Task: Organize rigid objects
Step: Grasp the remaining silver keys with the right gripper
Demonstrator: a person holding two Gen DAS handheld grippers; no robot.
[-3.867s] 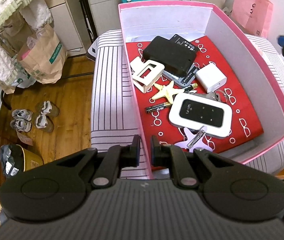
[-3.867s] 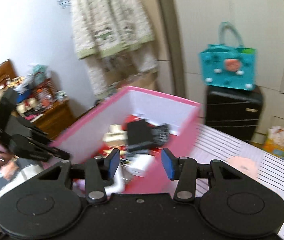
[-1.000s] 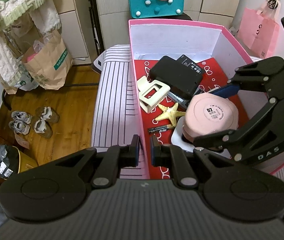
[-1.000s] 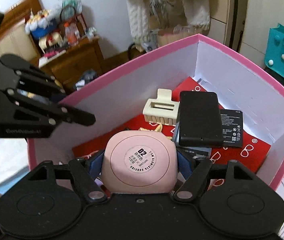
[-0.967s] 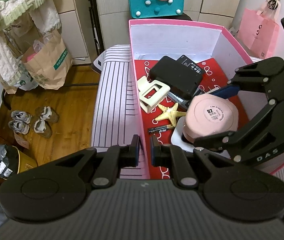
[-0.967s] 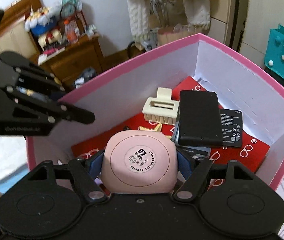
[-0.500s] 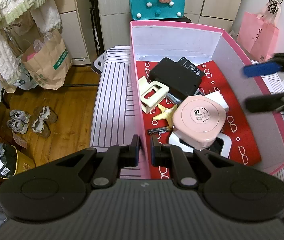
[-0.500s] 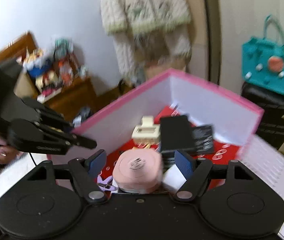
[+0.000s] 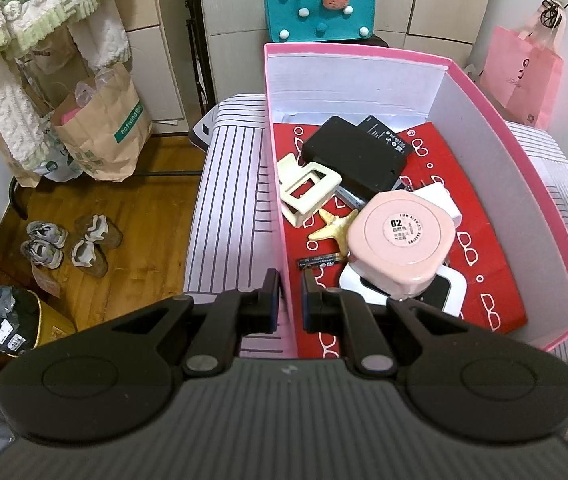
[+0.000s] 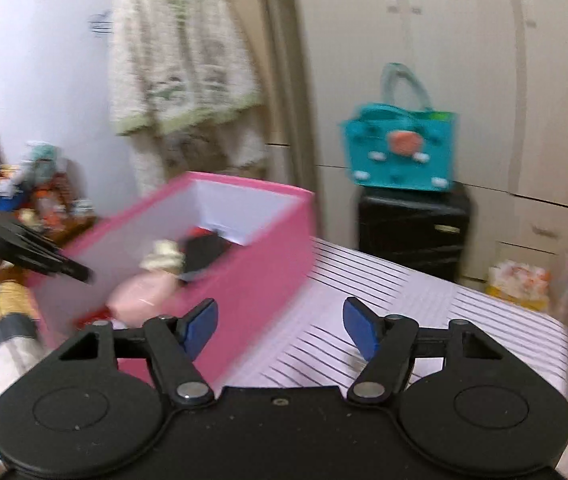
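A pink box (image 9: 496, 112) with a red lining stands on a striped surface (image 9: 227, 208). In it lie a round pink case (image 9: 400, 240) on top of a white wifi device (image 9: 444, 292), a black power bank (image 9: 356, 156), a cream hair clip (image 9: 308, 192), a gold starfish (image 9: 334, 226), a battery (image 9: 320, 260) and a white charger (image 9: 442, 200). My left gripper (image 9: 288, 296) is shut on the box's left wall (image 9: 279, 216). My right gripper (image 10: 279, 324) is open and empty, outside the box (image 10: 259, 272) over the striped surface (image 10: 404, 300).
A teal felt bag (image 9: 320, 0) sits on a black case behind the box. A pink paper bag (image 9: 524, 72) stands at the right. Brown paper bags (image 9: 99, 128) and shoes (image 9: 67, 244) are on the wooden floor at the left. Clothing (image 10: 179, 60) hangs by the wardrobe.
My right gripper let go of the pink case onto the wifi device, opened, and pulled back out of the box to the right. My left gripper kept its grip on the box wall.
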